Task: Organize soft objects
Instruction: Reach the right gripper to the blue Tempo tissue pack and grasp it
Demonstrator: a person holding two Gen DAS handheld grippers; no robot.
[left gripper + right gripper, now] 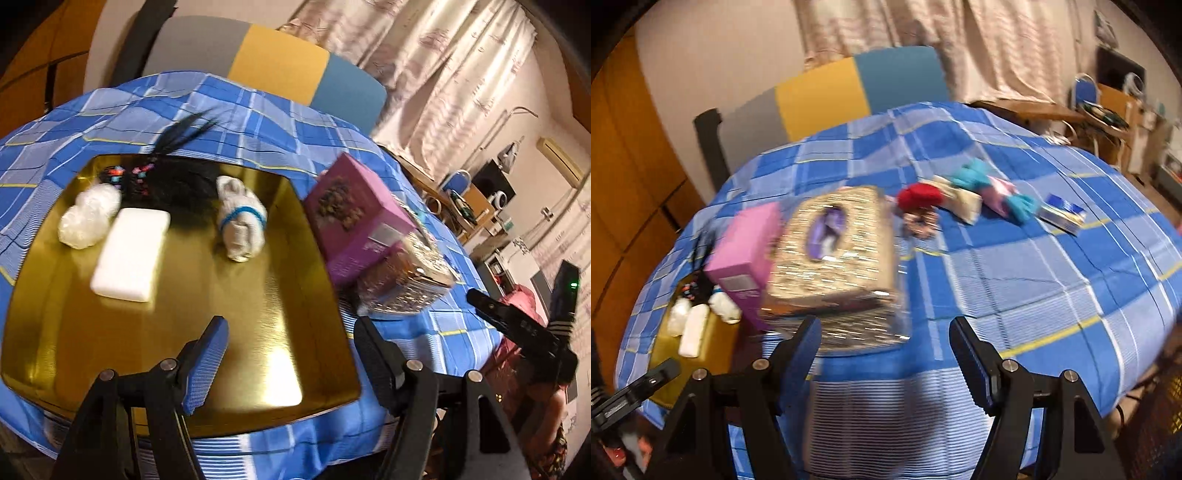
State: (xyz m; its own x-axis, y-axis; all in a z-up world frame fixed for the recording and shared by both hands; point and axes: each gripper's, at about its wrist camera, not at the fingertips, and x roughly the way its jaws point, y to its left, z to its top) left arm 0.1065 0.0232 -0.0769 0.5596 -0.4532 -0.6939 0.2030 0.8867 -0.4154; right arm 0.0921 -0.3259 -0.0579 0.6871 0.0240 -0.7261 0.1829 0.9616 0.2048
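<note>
Black tongs, blue ribbed pads, silver pivot screws; reddish patterned clothing.

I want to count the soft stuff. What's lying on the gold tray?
On the gold tray lie a white foam block, a clear plastic bundle, a rolled white cloth with a blue band, and something black and hairy. That black thing hides whatever lies under it.

Both views smear with motion blur. From the left wrist, the pink box hides most of the tissue box, and its print is unreadable. From the right wrist, the pink box covers part of the gold tray; the small white items there are too blurred to tell apart. Frame edges cut off both grippers' bodies
</note>
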